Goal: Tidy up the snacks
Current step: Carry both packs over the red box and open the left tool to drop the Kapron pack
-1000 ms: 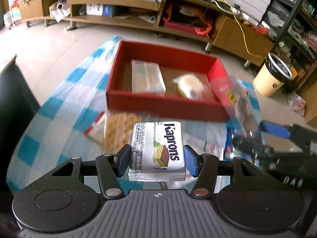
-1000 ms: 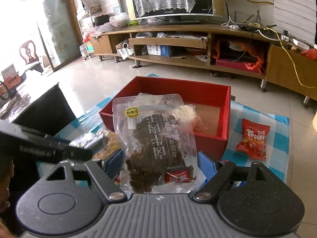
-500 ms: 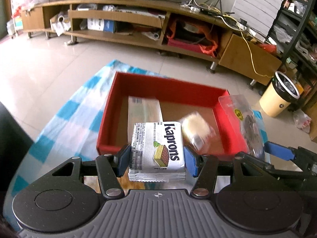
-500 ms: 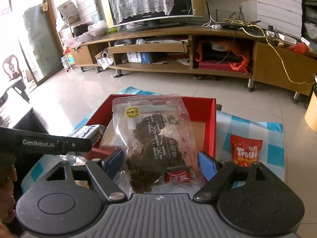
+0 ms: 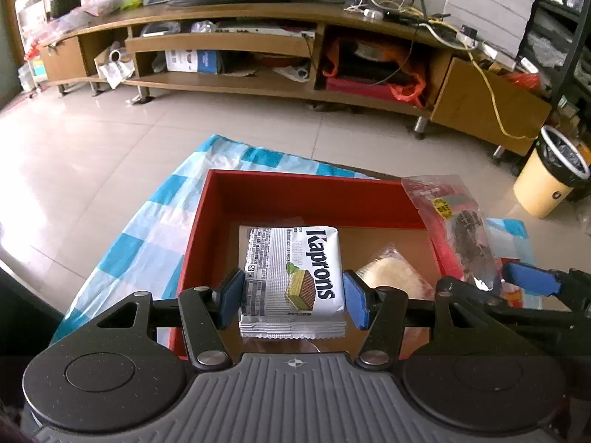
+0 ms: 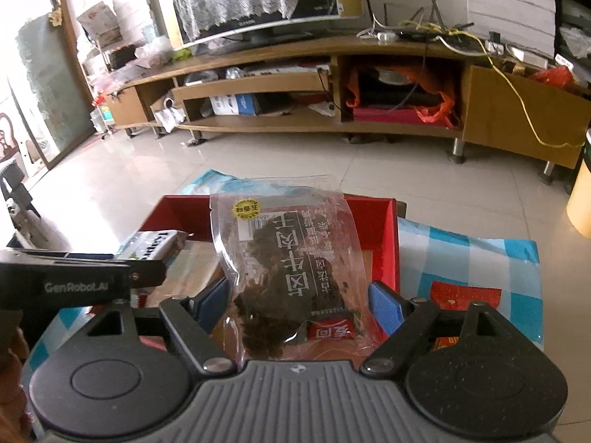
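My left gripper [image 5: 293, 301] is shut on a white Kaprons wafer pack [image 5: 293, 277] and holds it above the red box [image 5: 306, 192]. A round pale snack in clear wrap [image 5: 393, 277] lies in the box to its right. My right gripper [image 6: 297, 302] is shut on a clear bag of dark dried snack [image 6: 291, 269], held over the right part of the red box [image 6: 384, 236]. That bag also shows in the left wrist view [image 5: 458, 232], and the wafer pack shows in the right wrist view [image 6: 153, 245].
The box sits on a blue-and-white checked cloth [image 5: 147, 221] on the floor. A red Trolli packet [image 6: 465, 297] lies on the cloth right of the box. A wooden TV bench [image 5: 258, 48] runs along the back; a yellow bin [image 5: 550, 181] stands at the right.
Both grippers have moved forward with their packs, from in front of the box to over it. The cracker pack on the cloth has passed out of view.
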A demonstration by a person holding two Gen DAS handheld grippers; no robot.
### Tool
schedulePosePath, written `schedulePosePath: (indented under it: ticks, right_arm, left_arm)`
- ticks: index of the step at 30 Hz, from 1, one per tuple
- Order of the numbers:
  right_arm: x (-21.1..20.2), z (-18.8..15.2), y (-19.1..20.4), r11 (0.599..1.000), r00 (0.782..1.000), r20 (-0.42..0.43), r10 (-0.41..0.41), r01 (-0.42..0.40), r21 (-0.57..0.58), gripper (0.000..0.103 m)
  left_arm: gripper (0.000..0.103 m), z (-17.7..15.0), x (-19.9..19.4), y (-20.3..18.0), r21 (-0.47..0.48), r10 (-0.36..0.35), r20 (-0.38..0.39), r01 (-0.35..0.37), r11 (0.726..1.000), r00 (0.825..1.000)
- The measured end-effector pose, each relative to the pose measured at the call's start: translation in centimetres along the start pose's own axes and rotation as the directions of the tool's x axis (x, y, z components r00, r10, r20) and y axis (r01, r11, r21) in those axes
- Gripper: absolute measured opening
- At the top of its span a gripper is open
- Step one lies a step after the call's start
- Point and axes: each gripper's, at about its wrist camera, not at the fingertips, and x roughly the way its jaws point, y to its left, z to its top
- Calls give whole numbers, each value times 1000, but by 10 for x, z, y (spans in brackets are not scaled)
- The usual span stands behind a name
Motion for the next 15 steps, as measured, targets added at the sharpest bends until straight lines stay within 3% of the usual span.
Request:
schedulePosePath:
  ticks: [15]
  right_arm:
    - [33,1,-4,1000,998,-67,-19,20,10,81]
  left_arm:
    - [65,2,26,3,-6,31,-56,-32,999,998]
